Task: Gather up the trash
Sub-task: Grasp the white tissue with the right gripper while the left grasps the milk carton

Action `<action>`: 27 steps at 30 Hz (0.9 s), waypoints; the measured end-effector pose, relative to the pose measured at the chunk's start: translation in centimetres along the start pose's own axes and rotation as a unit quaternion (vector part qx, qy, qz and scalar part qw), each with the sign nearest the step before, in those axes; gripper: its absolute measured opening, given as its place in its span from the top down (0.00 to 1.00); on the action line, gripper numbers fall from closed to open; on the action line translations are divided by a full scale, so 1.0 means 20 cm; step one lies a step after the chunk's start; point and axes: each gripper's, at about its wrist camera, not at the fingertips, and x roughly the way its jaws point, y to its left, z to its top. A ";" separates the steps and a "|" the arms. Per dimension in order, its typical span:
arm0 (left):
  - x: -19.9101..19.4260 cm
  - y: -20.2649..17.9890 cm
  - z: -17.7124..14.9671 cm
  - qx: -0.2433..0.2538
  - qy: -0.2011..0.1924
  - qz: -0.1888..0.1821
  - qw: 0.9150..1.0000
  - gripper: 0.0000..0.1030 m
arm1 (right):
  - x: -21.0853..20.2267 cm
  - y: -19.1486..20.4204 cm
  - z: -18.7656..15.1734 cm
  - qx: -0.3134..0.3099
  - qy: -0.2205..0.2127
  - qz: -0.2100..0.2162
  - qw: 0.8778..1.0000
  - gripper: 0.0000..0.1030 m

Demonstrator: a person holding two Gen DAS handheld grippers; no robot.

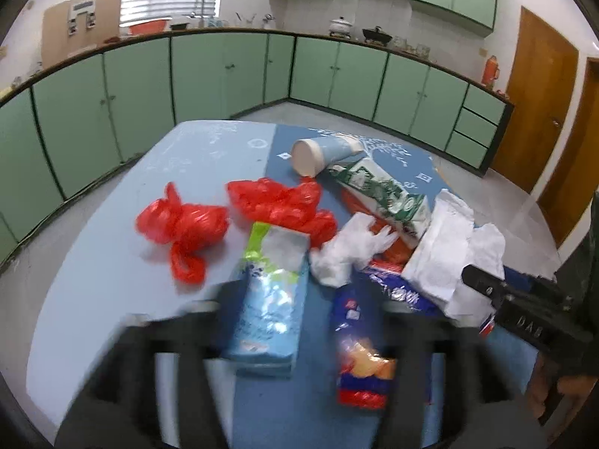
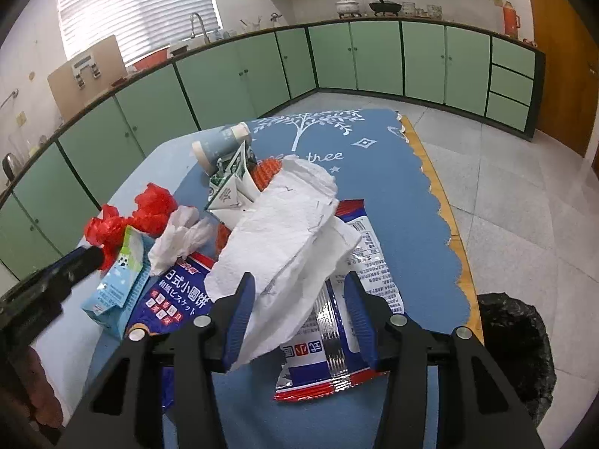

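The right claw stands spread, its blue-padded fingers on either side of a crumpled white paper towel; one finger touches the towel's edge, the other stands apart from it, so nothing is pinched. The towel lies on top of a torn blue, red and silver biscuit wrapper on the blue patterned table mat.

The left claw is blurred in its own view. Its dark fingers appear spread, with a light blue and green drink carton and a blue and red snack packet lying between them; contact cannot be told.

Other trash lies on the blue table:
- two crumpled red plastic bags, beside the light blue carton;
- a crumpled white tissue, between the red bags and the towel;
- a green and white milk carton, flattened and lying on its side;
- a blue and white paper cup, on its side, touching the milk carton's far end.

A bin lined with a black plastic bag stands on the floor just beside the table's right edge.
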 end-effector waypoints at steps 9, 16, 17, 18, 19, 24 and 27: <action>0.07 0.08 -0.08 -0.002 0.031 0.004 1.000 0.33 | 0.02 0.02 0.00 -0.007 0.006 0.002 1.000 0.52; 0.24 0.12 -0.07 0.001 0.063 0.027 0.998 0.28 | 0.03 0.02 0.00 -0.010 0.006 0.003 1.000 0.52; 0.26 0.12 -0.08 0.001 0.068 0.028 0.997 0.28 | 0.04 0.02 0.00 -0.010 0.006 0.002 1.000 0.52; 0.27 0.13 -0.08 -0.002 0.074 0.025 0.997 0.29 | 0.04 0.02 0.01 -0.010 0.006 0.002 1.000 0.52; 0.29 0.14 -0.08 -0.005 0.077 0.024 0.997 0.30 | 0.04 0.02 0.01 -0.009 0.006 0.002 1.000 0.52; 0.28 0.13 -0.08 0.006 0.072 0.013 0.997 0.55 | 0.05 0.02 0.01 -0.009 0.007 0.002 1.000 0.54; 0.26 0.15 -0.07 -0.011 0.068 0.005 0.998 0.62 | 0.04 0.02 0.01 -0.015 0.006 0.000 1.000 0.72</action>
